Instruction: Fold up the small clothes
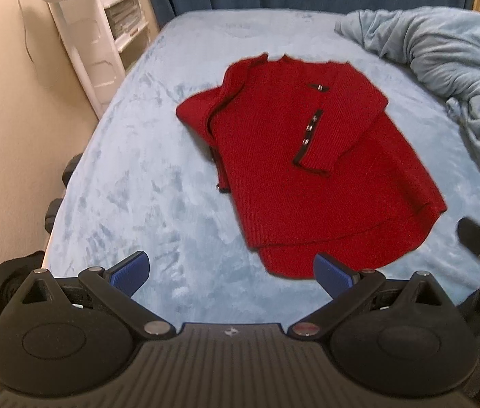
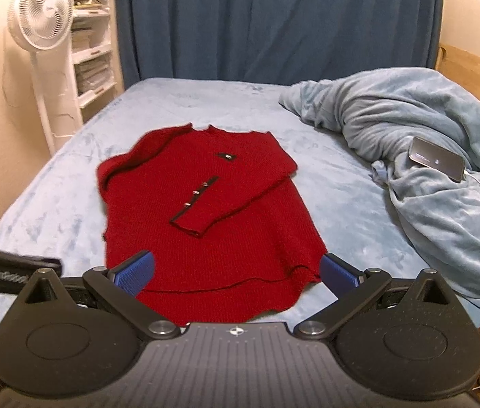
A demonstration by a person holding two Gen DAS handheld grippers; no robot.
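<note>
A red knit sweater (image 1: pixel 294 170) (image 2: pixel 206 238) lies flat on the light blue bed (image 1: pixel 131 187) (image 2: pixel 341 204), collar at the far end, hem toward me. Both sleeves are folded in across the body; the right sleeve's black-trimmed cuff with small buttons rests on the chest. My left gripper (image 1: pixel 233 273) is open above the bed, just short of the hem's left corner, nothing between its blue pads. My right gripper (image 2: pixel 238 272) is open too, hovering over the hem, with the cloth showing between its fingers. The right gripper's body shows at the right edge of the left wrist view.
A crumpled grey-blue blanket (image 2: pixel 426 156) (image 1: pixel 443 51) is heaped at the right of the bed with a phone (image 2: pixel 438 158) and its white cable on it. A white standing fan (image 2: pixel 41 17) and white shelves (image 2: pixel 92 40) stand at the left. A dark blue curtain (image 2: pixel 273 23) hangs behind.
</note>
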